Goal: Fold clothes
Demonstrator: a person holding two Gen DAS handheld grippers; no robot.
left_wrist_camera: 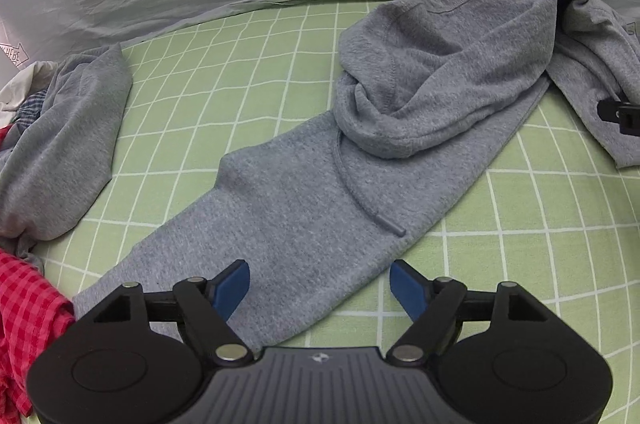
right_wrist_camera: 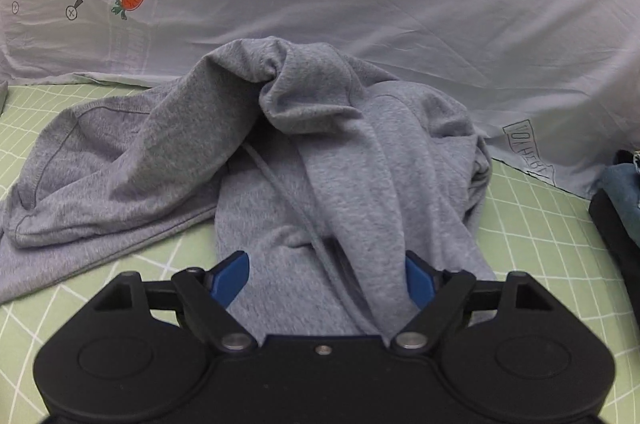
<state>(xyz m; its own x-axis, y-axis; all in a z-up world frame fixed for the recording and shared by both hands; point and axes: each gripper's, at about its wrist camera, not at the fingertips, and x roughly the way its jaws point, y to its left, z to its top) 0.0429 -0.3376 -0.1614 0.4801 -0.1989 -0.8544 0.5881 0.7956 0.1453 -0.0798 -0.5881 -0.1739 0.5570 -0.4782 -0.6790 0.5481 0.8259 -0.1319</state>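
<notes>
Diagonally, grey hoodie (left_wrist_camera: 304, 191) stretches toward far right.

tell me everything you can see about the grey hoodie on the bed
The grey fleece hoodie looks soft, heathered and knitted, with stitched seams and a grey drawstring ending in a plain tip. It lies unfolded and crumpled on the green checked sheet: one part stretched flat toward the left gripper, the hood bunched in a heap behind. The right gripper has its open fingers either side of a fabric fold; the left's open fingers hover at the hoodie's near end.
</notes>
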